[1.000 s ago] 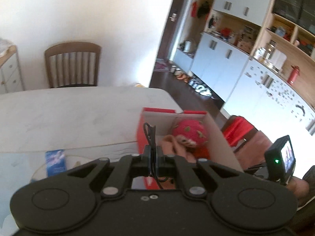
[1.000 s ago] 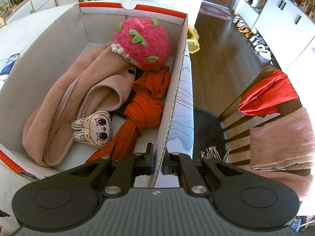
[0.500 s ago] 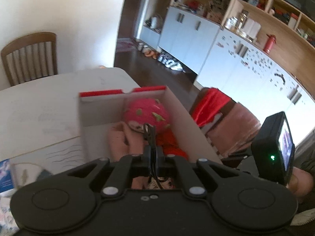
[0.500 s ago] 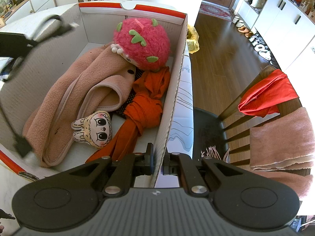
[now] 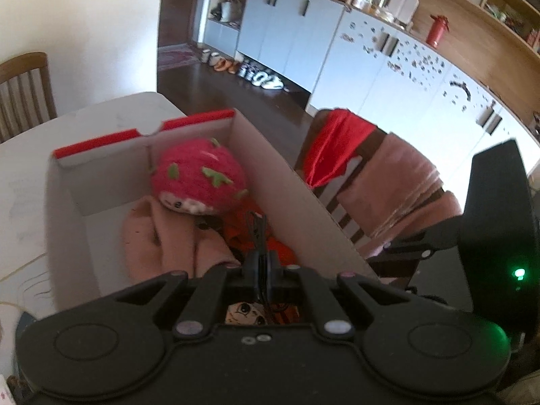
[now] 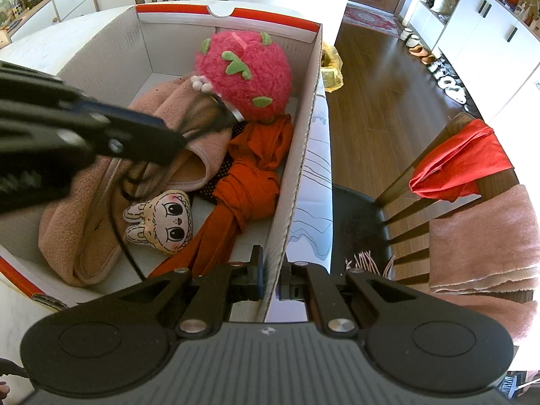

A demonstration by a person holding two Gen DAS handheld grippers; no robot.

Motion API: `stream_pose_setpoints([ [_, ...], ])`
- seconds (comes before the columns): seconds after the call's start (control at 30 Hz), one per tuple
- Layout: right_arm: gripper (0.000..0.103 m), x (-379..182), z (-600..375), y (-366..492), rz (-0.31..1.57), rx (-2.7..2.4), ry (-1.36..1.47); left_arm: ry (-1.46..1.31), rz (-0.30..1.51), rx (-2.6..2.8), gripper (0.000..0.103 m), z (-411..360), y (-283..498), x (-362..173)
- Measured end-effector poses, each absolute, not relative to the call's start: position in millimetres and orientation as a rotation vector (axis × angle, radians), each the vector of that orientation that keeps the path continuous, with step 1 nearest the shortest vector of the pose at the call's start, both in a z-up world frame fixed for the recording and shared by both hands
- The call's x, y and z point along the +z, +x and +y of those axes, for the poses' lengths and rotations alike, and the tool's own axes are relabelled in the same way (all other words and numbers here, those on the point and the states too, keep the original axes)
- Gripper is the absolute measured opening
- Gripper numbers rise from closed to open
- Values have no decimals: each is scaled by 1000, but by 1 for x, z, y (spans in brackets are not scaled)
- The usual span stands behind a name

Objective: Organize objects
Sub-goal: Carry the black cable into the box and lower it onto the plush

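My right gripper (image 6: 270, 270) pinches the cardboard box (image 6: 297, 175) wall on the desk (image 5: 30, 175), steadying it — my left gripper (image 5: 261, 263), clamped on a black cable (image 6: 118, 222), hangs over the box. Next: lower and release it inside.

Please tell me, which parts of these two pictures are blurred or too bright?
Right wrist view: the left gripper and its black cable are motion-blurred, the plush is sharp, the wall beside the box is overexposed. Left wrist view: softer overall, the chair slightly smeared, the wall glaring.
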State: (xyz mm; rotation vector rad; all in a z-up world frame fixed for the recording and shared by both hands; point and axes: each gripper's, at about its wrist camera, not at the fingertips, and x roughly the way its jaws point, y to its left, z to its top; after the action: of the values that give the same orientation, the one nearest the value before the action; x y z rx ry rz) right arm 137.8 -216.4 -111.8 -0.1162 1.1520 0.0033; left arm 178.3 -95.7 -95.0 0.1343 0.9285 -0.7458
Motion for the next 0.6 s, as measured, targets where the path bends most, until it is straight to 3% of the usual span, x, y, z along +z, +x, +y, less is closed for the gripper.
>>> stream_pose_setpoints([
  [0.6, 6, -110, -214, 138, 1152, 10, -113, 275, 1054, -754, 2, -115, 185, -139],
])
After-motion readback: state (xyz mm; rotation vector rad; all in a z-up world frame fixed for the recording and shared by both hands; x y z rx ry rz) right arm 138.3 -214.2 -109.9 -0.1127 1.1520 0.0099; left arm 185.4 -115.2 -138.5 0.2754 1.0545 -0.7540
